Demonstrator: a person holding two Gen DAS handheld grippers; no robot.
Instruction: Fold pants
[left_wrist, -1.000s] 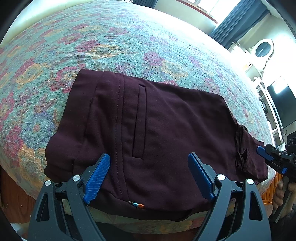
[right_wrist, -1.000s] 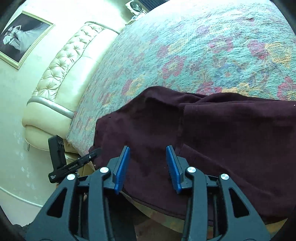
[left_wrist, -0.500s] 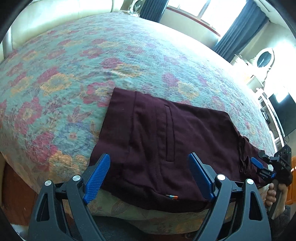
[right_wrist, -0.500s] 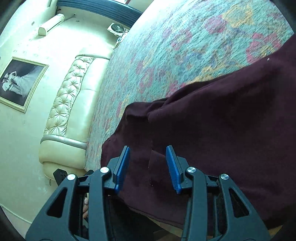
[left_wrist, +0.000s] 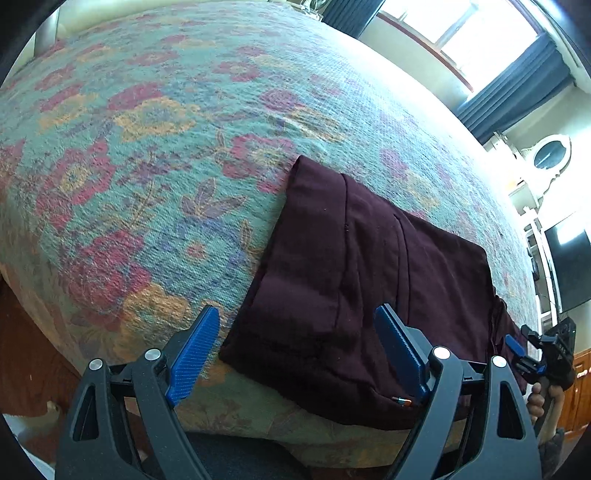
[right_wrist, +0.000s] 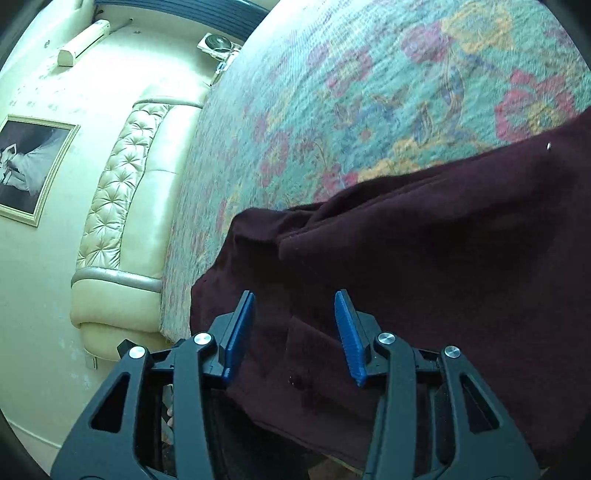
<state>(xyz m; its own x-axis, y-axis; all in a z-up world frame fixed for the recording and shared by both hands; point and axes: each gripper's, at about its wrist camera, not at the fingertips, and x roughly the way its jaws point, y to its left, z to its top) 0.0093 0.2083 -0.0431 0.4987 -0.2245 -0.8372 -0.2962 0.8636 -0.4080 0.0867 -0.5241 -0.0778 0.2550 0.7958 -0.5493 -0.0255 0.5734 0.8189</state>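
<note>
Lining up both grippers on the pants' near corners

Pants (left_wrist: 373, 273) lie folded at the bed's (left_wrist: 155, 122) near edge; left gripper (left_wrist: 295, 350) wide open, right gripper (right_wrist: 293, 332) half open, both empty: pinch all layers together.

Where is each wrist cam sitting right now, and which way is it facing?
Left wrist: on the left gripper, looking down over the pants' left end; its open fingers, the right gripper and a hand show.
Right wrist: on the right gripper, facing the pants' other end and headboard; open fingers show.
Shared: pants, bed.
</note>
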